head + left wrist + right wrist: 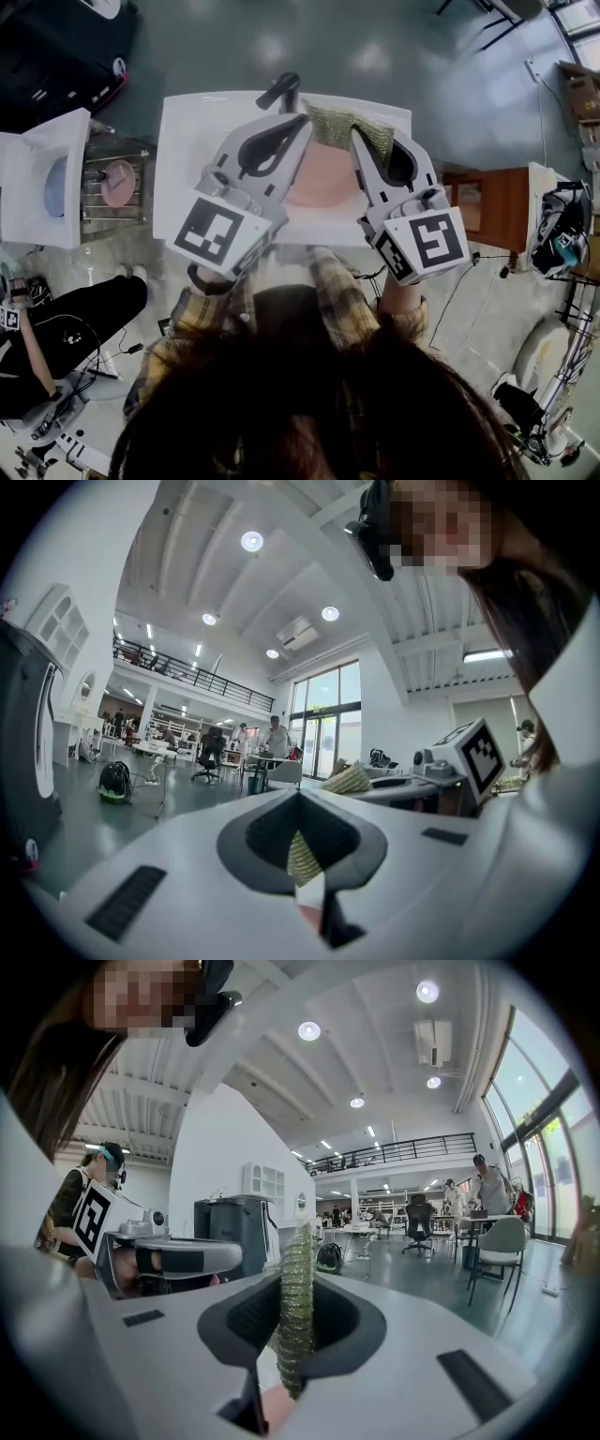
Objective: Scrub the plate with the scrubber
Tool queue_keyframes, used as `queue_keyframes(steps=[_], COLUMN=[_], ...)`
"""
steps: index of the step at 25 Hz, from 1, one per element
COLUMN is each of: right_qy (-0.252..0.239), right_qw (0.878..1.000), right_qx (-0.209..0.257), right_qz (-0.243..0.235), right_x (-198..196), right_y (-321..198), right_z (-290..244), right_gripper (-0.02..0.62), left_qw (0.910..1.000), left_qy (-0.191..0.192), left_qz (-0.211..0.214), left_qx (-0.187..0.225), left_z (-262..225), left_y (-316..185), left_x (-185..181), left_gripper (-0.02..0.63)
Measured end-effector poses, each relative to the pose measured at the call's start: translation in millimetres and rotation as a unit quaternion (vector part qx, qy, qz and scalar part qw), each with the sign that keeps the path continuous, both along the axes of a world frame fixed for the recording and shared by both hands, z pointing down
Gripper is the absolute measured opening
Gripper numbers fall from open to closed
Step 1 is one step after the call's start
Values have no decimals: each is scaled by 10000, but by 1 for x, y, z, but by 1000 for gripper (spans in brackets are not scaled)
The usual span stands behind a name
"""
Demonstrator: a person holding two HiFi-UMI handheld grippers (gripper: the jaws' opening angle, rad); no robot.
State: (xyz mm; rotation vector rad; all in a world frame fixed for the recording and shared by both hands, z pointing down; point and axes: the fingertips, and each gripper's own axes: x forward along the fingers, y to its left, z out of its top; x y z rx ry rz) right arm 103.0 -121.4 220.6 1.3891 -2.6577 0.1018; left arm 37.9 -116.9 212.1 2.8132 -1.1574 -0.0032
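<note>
A pink plate (323, 180) is held over the white sink (187, 141) between my two grippers. My left gripper (296, 127) is shut on the plate's left rim, and a thin pink-white edge (311, 909) shows between its jaws (305, 885). My right gripper (362, 141) is shut on a green-gold mesh scrubber (352, 126), which stands upright in its jaws (287, 1354) as a ribbed strip (292, 1297). The scrubber lies against the plate's far edge. Pink plate surface (272, 1412) shows low in the right gripper view. From the left gripper view the scrubber (347, 780) shows beside the right gripper.
A black faucet (281, 91) rises at the sink's far edge. To the left, a dish rack (112, 187) holds a pink dish, and a white tub (42, 178) holds a blue one. A wooden cabinet (487, 206) stands to the right. A seated person (56, 337) is at lower left.
</note>
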Motion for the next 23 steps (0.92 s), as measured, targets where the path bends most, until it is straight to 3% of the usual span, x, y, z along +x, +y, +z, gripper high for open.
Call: queue_keyframes(steps=[9,23], right_qy=[-18,-7], right_qw=[10000,10000], right_qx=[-32,-67], right_qz=[-17,-41], right_x=[-1,4], right_y=[0,1], right_z=[3,3], right_gripper=[74,74], left_qw=[9999,10000], left_qy=[53,36], left_qz=[-45,-73], left_qx=[136,26], left_z=[0,-3], left_y=[-3,2], left_x=[-6,0], left_gripper=[14,14])
